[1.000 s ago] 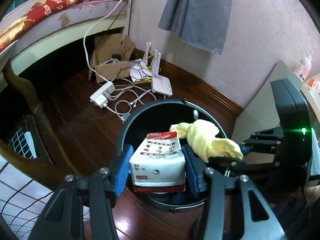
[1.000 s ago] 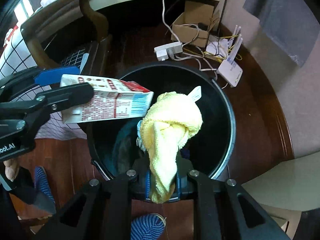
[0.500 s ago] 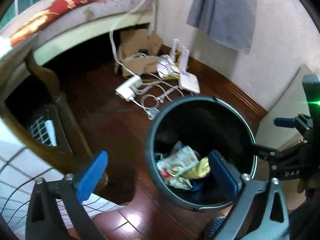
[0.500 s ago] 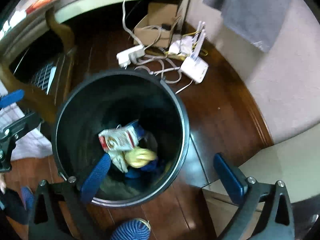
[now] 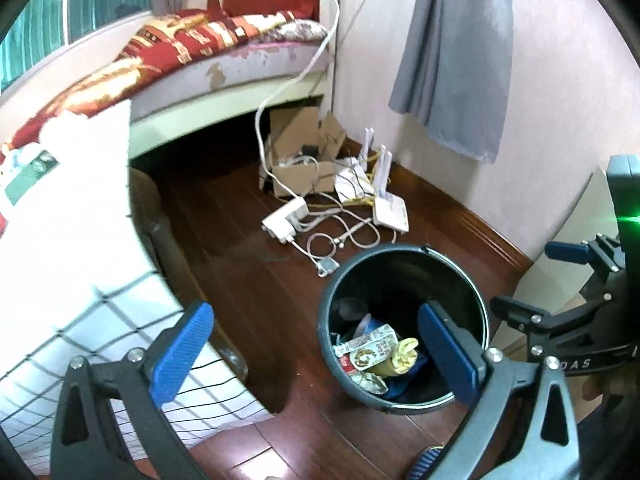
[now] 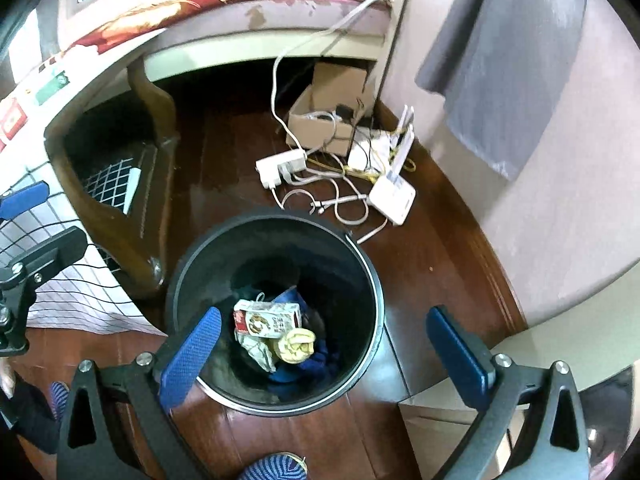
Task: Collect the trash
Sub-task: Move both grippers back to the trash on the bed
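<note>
A black round trash bin stands on the dark wood floor; it also shows in the right wrist view. Inside lie a white and red carton, a yellow cloth, crumpled wrappers and something blue. My left gripper is open and empty, above and to the left of the bin. My right gripper is open and empty above the bin's near rim; it also shows at the right edge of the left wrist view.
A table with a white grid cloth and a dark wooden leg stands left of the bin. A cardboard box, power strip, router and tangled cables lie behind. A pale cabinet stands right.
Both grippers opened and dropped the carton and the yellow cloth into the bin. Both then rose and pulled back from it.
</note>
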Tool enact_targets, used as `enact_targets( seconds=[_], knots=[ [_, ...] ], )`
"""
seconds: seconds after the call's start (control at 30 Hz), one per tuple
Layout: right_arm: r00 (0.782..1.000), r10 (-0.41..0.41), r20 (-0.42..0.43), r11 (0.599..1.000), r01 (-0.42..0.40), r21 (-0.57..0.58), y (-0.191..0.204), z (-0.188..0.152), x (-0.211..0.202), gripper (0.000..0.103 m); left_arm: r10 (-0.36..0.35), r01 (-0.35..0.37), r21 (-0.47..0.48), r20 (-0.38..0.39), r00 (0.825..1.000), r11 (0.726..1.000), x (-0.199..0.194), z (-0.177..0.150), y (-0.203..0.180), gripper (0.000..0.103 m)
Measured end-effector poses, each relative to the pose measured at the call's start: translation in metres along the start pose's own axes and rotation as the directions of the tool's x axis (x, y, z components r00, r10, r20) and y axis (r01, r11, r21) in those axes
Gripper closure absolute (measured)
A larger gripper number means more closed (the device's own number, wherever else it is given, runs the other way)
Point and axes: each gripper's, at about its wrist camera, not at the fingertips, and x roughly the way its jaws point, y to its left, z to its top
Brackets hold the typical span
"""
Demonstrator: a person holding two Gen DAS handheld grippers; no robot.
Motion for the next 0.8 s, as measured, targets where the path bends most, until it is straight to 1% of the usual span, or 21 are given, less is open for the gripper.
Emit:
enact_targets(
  seconds=[0.17,0.23,0.33,0.37,0.43,0.5,0.6,0.67,0.7,0.77,0.8],
  knots=[
    [0.997,0.021,0.075,1.0,-0.02,-0.022,0.021,0.016,-0.034,0.0,0.045,-0.042,-0.041,0.059,0.997,0.998,-0.032,0.008,0.023,0.0],
    [0.991,0.048,0.122,0.999,-0.045,-0.031,0.035,0.03,-0.048,0.0,0.067,-0.061,-0.065,0.083,0.994,0.996,-0.046,0.01,0.038,0.0],
    [0.981,0.087,0.176,0.996,-0.079,-0.052,0.059,0.049,-0.064,0.0,0.13,-0.119,-0.093,0.129,0.983,0.989,-0.07,0.013,0.063,0.0],
    [0.973,0.11,0.202,0.993,-0.098,-0.067,0.071,0.057,-0.071,0.0,0.185,-0.17,-0.11,0.146,0.972,0.979,-0.08,0.013,0.075,0.0],
    [0.957,0.162,0.242,0.985,-0.141,-0.101,0.095,0.071,-0.082,0.0,0.247,-0.225,-0.139,0.165,0.955,0.964,-0.094,0.012,0.095,0.0],
    [0.942,0.213,0.261,0.974,-0.183,-0.133,0.117,0.084,-0.089,0.0,0.271,-0.238,-0.184,0.18,0.946,0.954,-0.107,0.008,0.118,0.0],
    [0.928,0.276,0.249,0.954,-0.231,-0.193,0.152,0.097,-0.094,0.0,0.325,-0.277,-0.244,0.183,0.928,0.929,-0.122,0.0,0.15,0.0],
    [0.932,0.264,0.248,0.953,-0.213,-0.214,0.171,0.102,-0.095,0.0,0.355,-0.301,-0.269,0.18,0.917,0.915,-0.13,-0.007,0.166,0.0],
    [0.93,0.27,0.249,0.95,-0.217,-0.223,0.183,0.107,-0.096,0.0,0.374,-0.317,-0.285,0.173,0.911,0.905,-0.134,-0.011,0.178,0.0],
    [0.92,0.294,0.258,0.943,-0.235,-0.236,0.197,0.114,-0.095,0.0,0.404,-0.34,-0.32,0.16,0.901,0.884,-0.139,-0.015,0.198,0.002],
    [0.912,0.313,0.264,0.936,-0.248,-0.251,0.209,0.119,-0.096,0.0,0.422,-0.35,-0.352,0.151,0.894,0.868,-0.142,-0.018,0.215,0.003]
  ],
)
